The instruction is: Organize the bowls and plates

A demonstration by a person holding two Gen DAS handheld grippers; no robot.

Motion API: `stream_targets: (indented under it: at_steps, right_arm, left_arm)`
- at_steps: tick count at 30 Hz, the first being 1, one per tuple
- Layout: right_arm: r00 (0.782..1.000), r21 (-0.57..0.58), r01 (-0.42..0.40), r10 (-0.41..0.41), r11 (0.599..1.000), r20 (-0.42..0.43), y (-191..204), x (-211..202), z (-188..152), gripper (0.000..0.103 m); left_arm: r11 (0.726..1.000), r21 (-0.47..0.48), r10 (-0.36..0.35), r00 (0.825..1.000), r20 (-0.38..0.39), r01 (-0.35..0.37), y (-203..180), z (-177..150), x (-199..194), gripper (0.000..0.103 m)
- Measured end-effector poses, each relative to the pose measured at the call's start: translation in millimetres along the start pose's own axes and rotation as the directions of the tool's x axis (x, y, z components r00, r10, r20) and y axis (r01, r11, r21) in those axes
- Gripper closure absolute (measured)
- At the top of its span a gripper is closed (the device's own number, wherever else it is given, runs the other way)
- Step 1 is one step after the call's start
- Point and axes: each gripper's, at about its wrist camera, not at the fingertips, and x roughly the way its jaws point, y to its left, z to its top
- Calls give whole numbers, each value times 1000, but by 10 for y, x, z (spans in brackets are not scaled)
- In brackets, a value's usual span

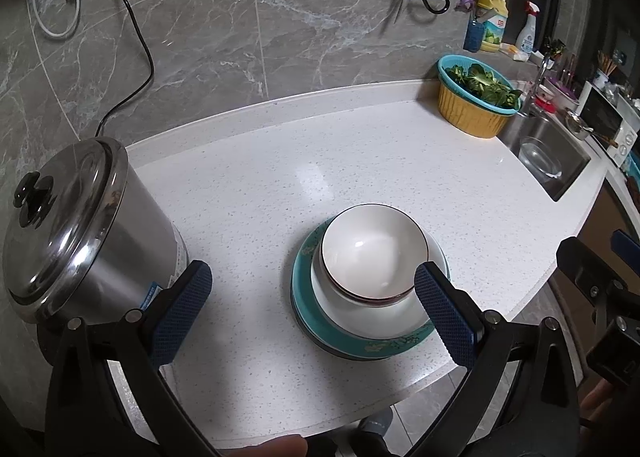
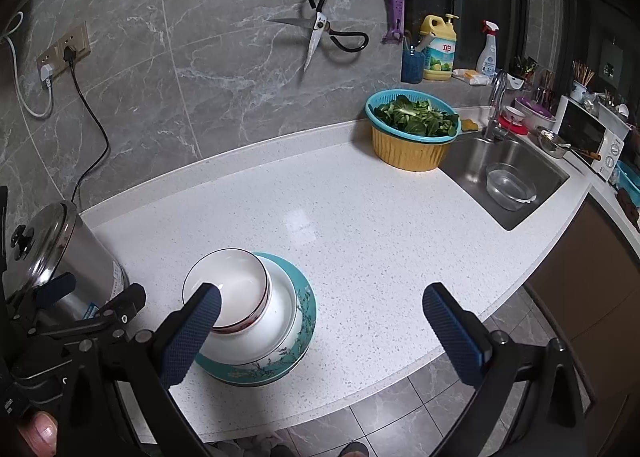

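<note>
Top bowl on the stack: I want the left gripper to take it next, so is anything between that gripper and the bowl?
Nothing visible. The left gripper is open, and only bare countertop lies ahead of the top bowl. The steel pot stands off to the left, clear.

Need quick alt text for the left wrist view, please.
The left tool is open and empty above a white counter, just short of a stack: small white bowl in a larger white bowl on a teal plate. A steel pot stands left.
</note>
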Motion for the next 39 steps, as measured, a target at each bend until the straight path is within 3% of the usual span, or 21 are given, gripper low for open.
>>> stream_targets:
  at_steps: [39]
  right_arm:
    - [1000, 0, 3, -3, 1000, 0, 1, -10, -8, 0]
  left_arm:
    - [1000, -1, -6, 1000, -6, 6, -42, -48, -27, 0]
